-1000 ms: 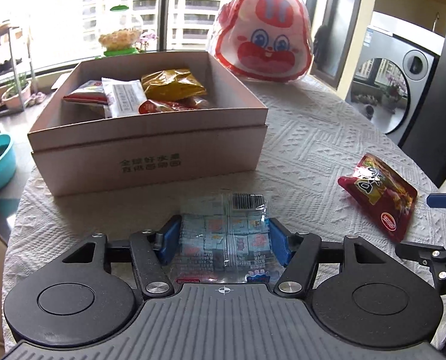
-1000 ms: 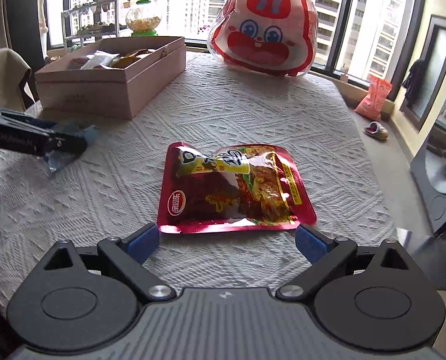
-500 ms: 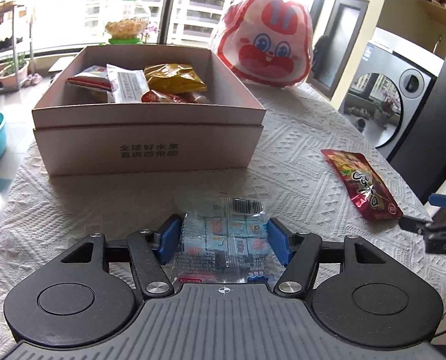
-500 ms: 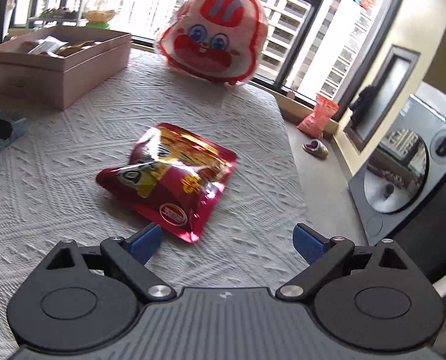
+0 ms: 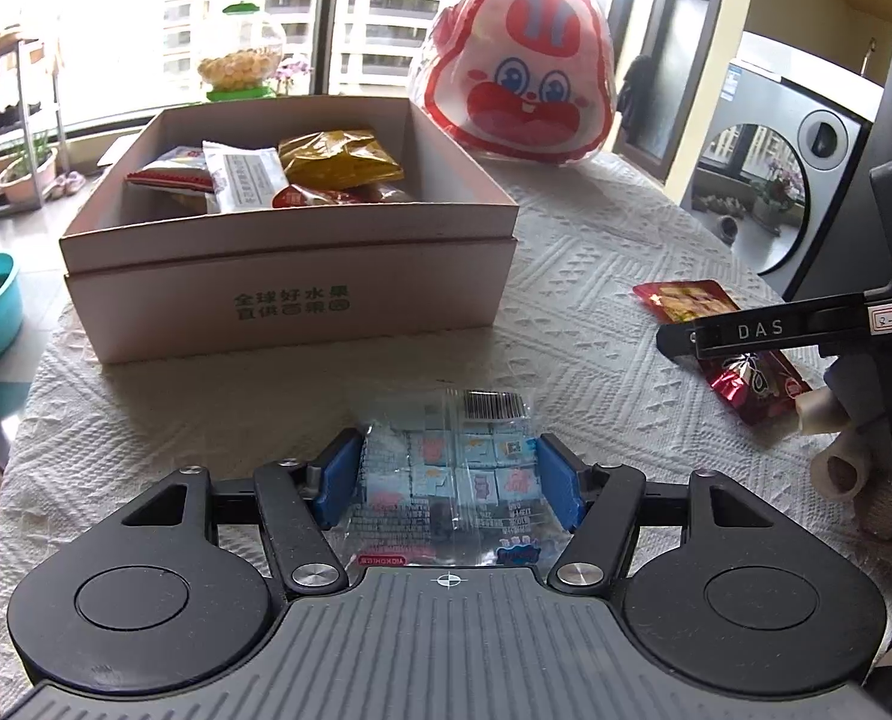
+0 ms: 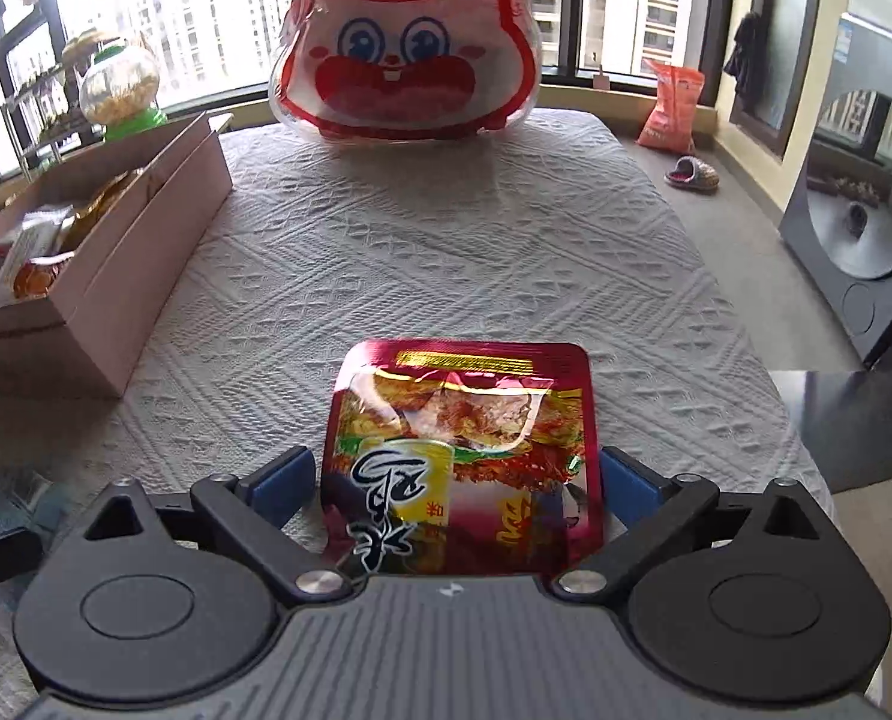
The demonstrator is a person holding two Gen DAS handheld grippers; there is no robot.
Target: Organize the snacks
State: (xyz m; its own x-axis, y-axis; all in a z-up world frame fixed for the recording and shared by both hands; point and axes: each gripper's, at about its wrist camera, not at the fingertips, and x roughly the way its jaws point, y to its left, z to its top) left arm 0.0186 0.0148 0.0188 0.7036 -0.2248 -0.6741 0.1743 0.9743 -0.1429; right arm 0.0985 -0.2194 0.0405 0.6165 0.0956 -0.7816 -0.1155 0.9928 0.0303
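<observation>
My left gripper (image 5: 448, 474) is shut on a clear bag of small blue-wrapped candies (image 5: 451, 462), held just above the white tablecloth in front of the pink cardboard box (image 5: 290, 294). The box holds several snack packs, among them a yellow one (image 5: 338, 162). My right gripper (image 6: 457, 480) is open, its blue pads on either side of a red snack pouch (image 6: 463, 432) that lies flat on the cloth. A gap shows on both sides of the pouch. In the left wrist view the pouch (image 5: 685, 300) lies under the right gripper's finger (image 5: 763, 330).
A large rabbit-face bag (image 6: 410, 42) stands at the table's far end. The box (image 6: 116, 252) lies to the left of the right gripper. A candy jar (image 5: 242, 60) stands behind the box. A washing machine (image 5: 787, 180) is to the right of the table.
My right gripper has swung round and moved in, so the red pouch now lies between its open fingers. My left gripper still holds the candy bag, little changed.
</observation>
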